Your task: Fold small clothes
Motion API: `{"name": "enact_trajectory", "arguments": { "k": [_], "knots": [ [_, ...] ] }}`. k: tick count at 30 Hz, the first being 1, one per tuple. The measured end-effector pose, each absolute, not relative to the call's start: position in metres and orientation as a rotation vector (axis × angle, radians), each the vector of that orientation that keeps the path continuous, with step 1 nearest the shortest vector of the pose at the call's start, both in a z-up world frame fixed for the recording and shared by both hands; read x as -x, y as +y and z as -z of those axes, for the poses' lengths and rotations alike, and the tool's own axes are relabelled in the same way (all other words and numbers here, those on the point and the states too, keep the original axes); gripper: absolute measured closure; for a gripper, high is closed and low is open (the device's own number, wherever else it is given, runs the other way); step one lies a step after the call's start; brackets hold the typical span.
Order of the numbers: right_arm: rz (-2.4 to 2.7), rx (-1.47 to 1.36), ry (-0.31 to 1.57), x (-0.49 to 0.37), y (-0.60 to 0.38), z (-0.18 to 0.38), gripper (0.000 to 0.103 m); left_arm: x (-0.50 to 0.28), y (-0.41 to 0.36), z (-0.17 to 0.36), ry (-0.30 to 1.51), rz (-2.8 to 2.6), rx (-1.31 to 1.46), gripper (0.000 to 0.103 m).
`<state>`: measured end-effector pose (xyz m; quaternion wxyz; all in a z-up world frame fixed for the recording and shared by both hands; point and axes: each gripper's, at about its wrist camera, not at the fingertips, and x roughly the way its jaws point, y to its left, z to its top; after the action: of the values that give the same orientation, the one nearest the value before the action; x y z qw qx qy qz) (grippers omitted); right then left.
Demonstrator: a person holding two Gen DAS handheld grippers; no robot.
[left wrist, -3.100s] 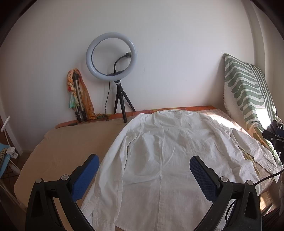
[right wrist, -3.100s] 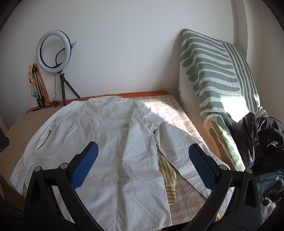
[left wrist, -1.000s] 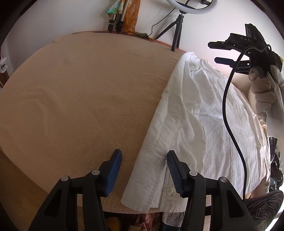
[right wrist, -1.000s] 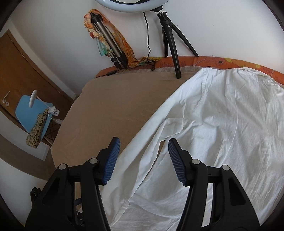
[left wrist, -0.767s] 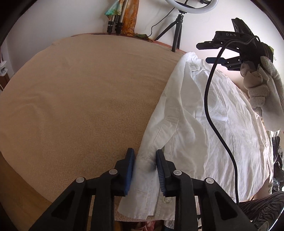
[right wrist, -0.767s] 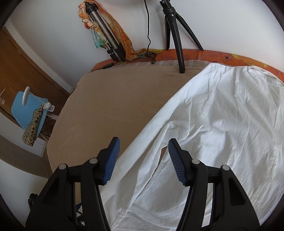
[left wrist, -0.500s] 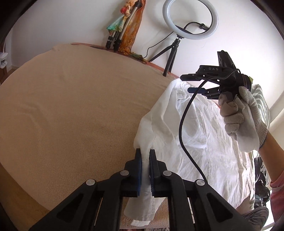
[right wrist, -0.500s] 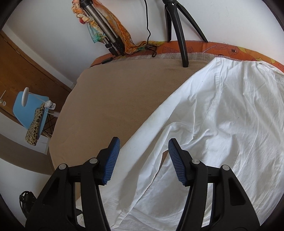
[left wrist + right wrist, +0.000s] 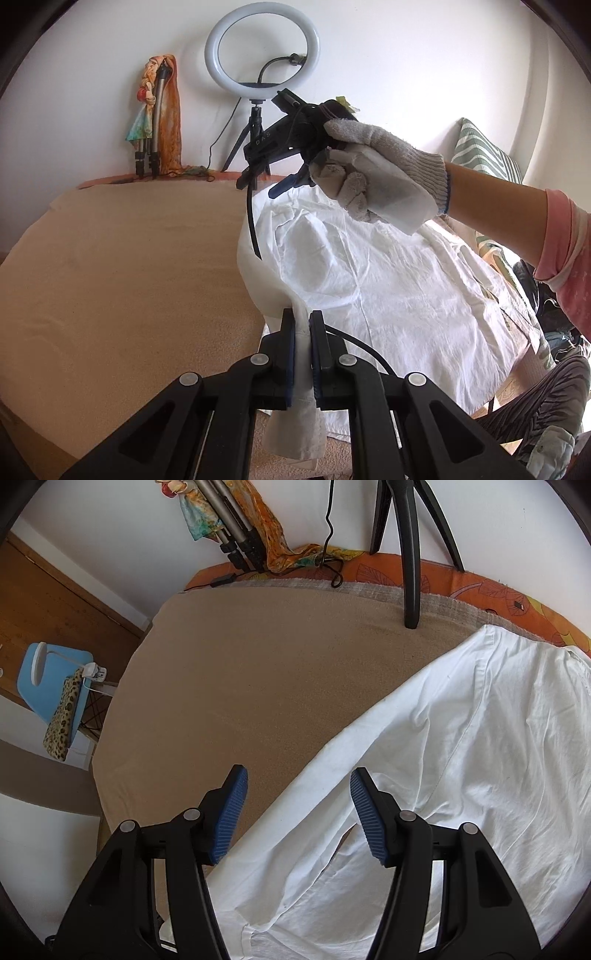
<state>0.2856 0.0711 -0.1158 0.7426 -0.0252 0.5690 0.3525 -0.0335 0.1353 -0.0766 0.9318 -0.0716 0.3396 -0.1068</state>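
Observation:
A white long-sleeved shirt (image 9: 388, 280) lies spread on a tan bed cover (image 9: 122, 280). My left gripper (image 9: 302, 321) is shut on the shirt's left sleeve near the cuff and holds it lifted off the bed, the cuff dangling below the jaws. In the left wrist view a gloved hand (image 9: 373, 184) holds my right gripper (image 9: 258, 186) above the shirt's shoulder. In the right wrist view that right gripper (image 9: 298, 775) stands open over the sleeve's (image 9: 332, 812) upper part, its blue pads (image 9: 364, 805) apart with nothing pressed between them.
A ring light on a black tripod (image 9: 258, 92) and a folded tripod wrapped in an orange scarf (image 9: 159, 114) stand at the wall. A green-striped pillow (image 9: 484, 158) leans at the right. A blue chair (image 9: 51, 686) stands beyond the bed's left edge.
My left gripper shut on the sleeve near its cuff and lifted it off the bed. The right gripper moved over the shirt's upper sleeve, staying open.

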Motion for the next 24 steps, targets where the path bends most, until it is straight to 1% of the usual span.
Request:
{"name": "enact_trajectory", "arguments": {
  "k": [4,5,6,8,9,11,14,18,21,24],
  "knots": [
    [-0.717,0.174,1.273,-0.289,0.088,0.131,0.042,0.037,0.128,0.075,0.688,0.238,0.119,0.099],
    [-0.706,0.196,1.287,-0.29,0.09,0.136,0.045,0.036,0.127,0.075,0.692,0.237,0.114,0.099],
    [-0.694,0.209,1.294,-0.291,0.091,0.139,0.051,0.035,0.127,0.076,0.697,0.235,0.108,0.099],
    [-0.68,0.211,1.314,-0.293,0.088,0.144,0.088,0.033,0.127,0.077,0.705,0.232,0.105,0.099],
    [-0.676,0.198,1.322,-0.295,0.084,0.145,0.094,0.033,0.127,0.077,0.704,0.229,0.101,0.099],
    [-0.669,0.184,1.3,-0.297,0.076,0.14,0.098,0.033,0.126,0.075,0.695,0.222,0.083,0.099],
    [-0.658,0.155,1.248,-0.303,0.057,0.127,0.1,0.032,0.119,0.074,0.683,0.202,0.027,0.099],
    [-0.666,0.052,1.186,-0.313,0.016,0.107,0.1,0.03,0.1,0.077,0.685,0.206,-0.048,0.099],
    [-0.683,0.007,1.17,-0.317,-0.013,0.104,0.1,0.031,0.079,0.083,0.693,0.251,-0.114,0.098],
    [-0.672,-0.009,1.173,-0.313,-0.044,0.119,0.1,0.035,0.062,0.09,0.724,0.316,-0.156,0.086]
  ]
}}
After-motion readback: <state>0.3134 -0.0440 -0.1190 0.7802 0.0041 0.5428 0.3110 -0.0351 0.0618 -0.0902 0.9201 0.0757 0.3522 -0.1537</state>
